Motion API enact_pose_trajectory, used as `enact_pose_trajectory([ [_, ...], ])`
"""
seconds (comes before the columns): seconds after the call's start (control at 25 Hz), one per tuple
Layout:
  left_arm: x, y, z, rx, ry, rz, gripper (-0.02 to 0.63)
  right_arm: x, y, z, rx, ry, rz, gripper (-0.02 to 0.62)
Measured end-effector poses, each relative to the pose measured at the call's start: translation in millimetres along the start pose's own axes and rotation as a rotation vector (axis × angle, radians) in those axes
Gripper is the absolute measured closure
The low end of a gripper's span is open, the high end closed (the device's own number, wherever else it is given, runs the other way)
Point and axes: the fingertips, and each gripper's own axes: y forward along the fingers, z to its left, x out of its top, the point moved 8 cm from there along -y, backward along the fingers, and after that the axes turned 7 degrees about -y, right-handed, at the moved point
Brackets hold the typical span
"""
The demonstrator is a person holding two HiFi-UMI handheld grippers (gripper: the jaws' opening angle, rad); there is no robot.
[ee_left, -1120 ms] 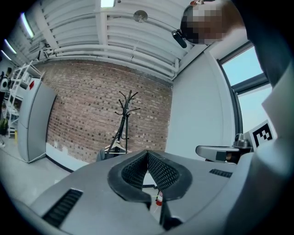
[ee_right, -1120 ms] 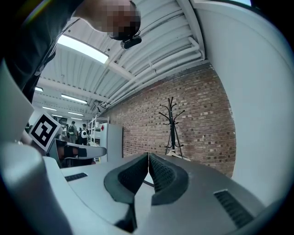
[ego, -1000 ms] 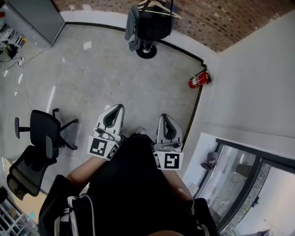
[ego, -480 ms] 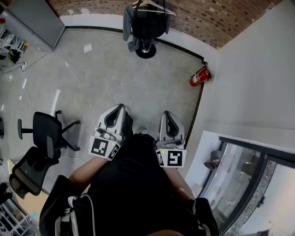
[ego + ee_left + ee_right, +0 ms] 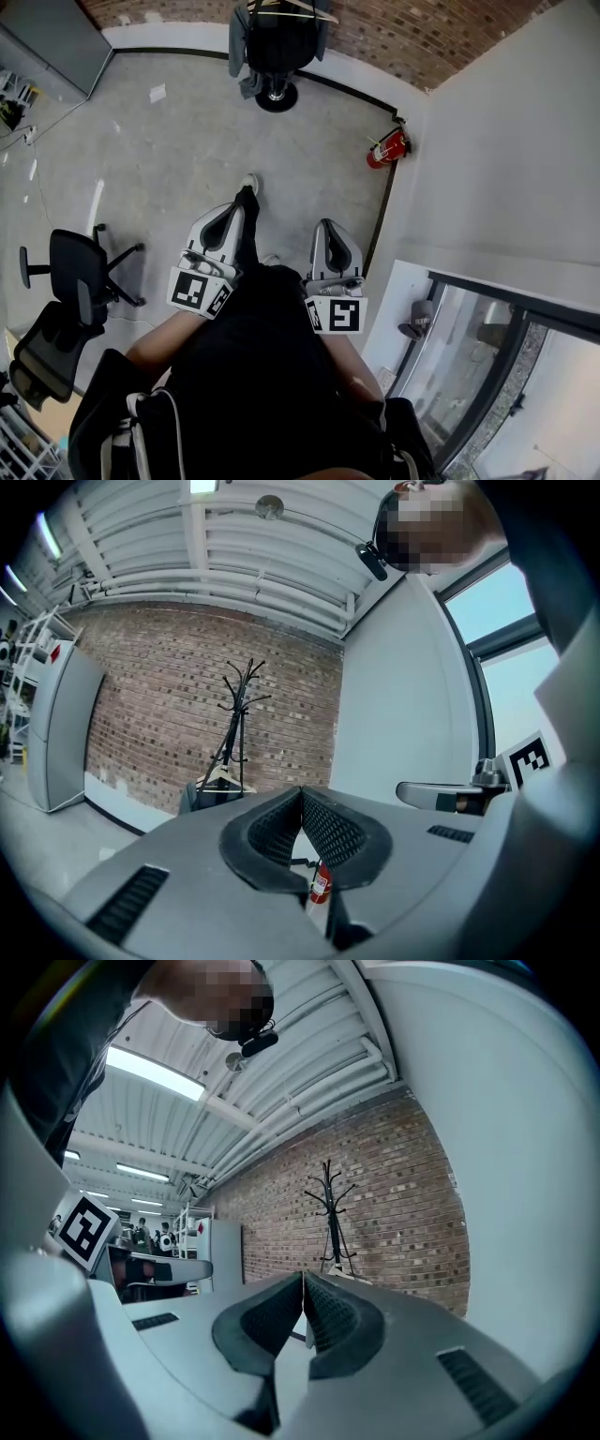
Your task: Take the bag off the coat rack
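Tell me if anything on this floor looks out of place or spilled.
Only a small white scrap lying loose on the grey concrete floor, left of the black coat rack. Nothing looks spilled or damaged; the red fire extinguisher stands upright by the white wall.

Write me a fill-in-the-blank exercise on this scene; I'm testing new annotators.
The coat rack stands against the ____ wall.
The fire extinguisher is coloured ____.
The office chair is on the person's ____ side.
The jaws of the left gripper and the right gripper are both ____.
Missing words: brick; red; left; shut.
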Motion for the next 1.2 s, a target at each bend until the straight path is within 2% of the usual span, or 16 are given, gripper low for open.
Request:
enact_pose_trajectory([
  [0.2, -1, 30, 0, -0.020, -0.032, -0.003, 0.588, 0, 11, -21, -0.016, -0.008, 0.013, 0.575],
  [0.44, 4, 72, 18, -0.034, -0.030, 0.000, 0.588, -4, 46, -51, -0.064, 0.010, 0.023, 0.575],
  [0.8, 15, 167, 100, -0.048, -0.054, 0.016, 0.588, -12, 153, -88, -0.173, 0.017, 0.031, 0.575],
  [0.96, 29, 214, 124, -0.086, -0.049, 0.007, 0.588, -8, 214, -99, -0.155, 0.011, 0.054, 0.575],
  [1.2, 50, 260, 171, -0.037, -0.061, -0.001, 0.588, 3, 296, -115, -0.108, -0.051, 0.075, 0.575],
])
